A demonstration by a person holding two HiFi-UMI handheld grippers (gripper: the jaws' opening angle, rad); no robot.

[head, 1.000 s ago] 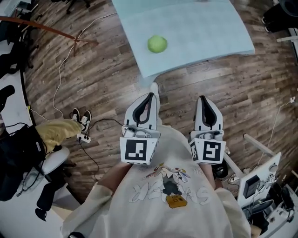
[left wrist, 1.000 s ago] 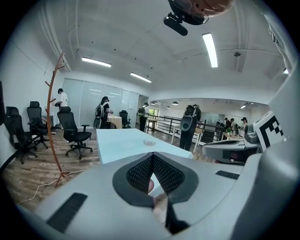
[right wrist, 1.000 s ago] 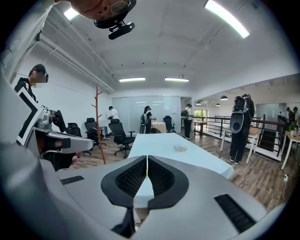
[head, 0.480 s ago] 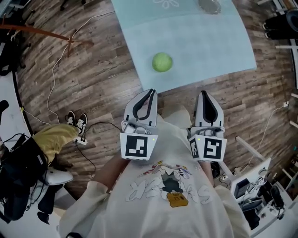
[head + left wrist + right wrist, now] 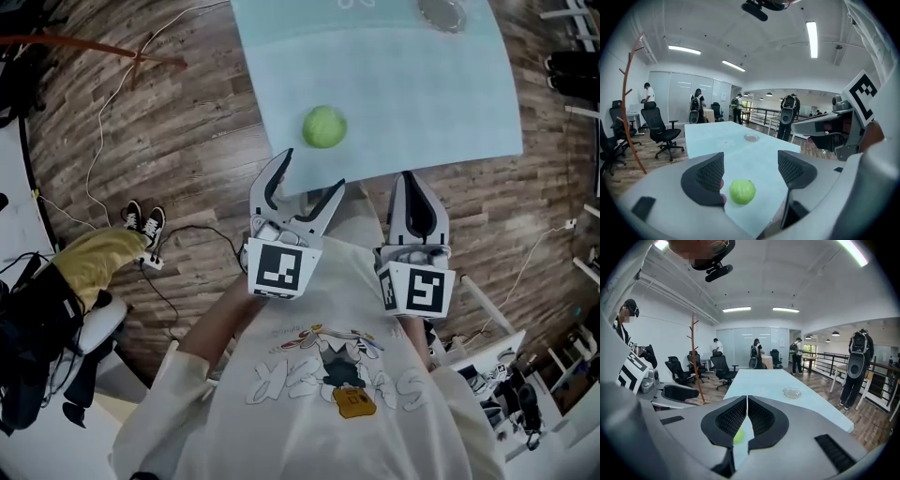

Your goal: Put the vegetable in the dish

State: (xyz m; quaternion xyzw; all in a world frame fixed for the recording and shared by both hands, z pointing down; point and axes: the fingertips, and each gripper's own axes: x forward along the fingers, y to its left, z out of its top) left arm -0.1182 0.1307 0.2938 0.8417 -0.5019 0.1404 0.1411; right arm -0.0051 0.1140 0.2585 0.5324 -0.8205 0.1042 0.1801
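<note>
A round green vegetable [image 5: 323, 127] lies near the front edge of the light blue table [image 5: 403, 84]. A clear glass dish [image 5: 442, 13] stands farther back on the right. My left gripper [image 5: 310, 173] is at the table's front edge, just short of the vegetable. Its jaws are opening, with nothing between them. In the left gripper view the vegetable [image 5: 742, 191] shows ahead through the gap of the left gripper [image 5: 751, 171], and the dish [image 5: 751, 137] is beyond. My right gripper [image 5: 410, 180] is shut and empty beside it. The right gripper view shows the dish [image 5: 791, 392] past the closed right gripper [image 5: 747, 401].
Wood floor surrounds the table. A wooden coat rack [image 5: 94, 47], cables, a pair of shoes [image 5: 141, 220] and a yellow bag [image 5: 94, 267] lie to the left. Office chairs [image 5: 661, 131] and several people stand farther back in the room.
The left gripper's jaws have gone from shut to open. Both grippers have come up to the table's front edge. The right gripper stays shut.
</note>
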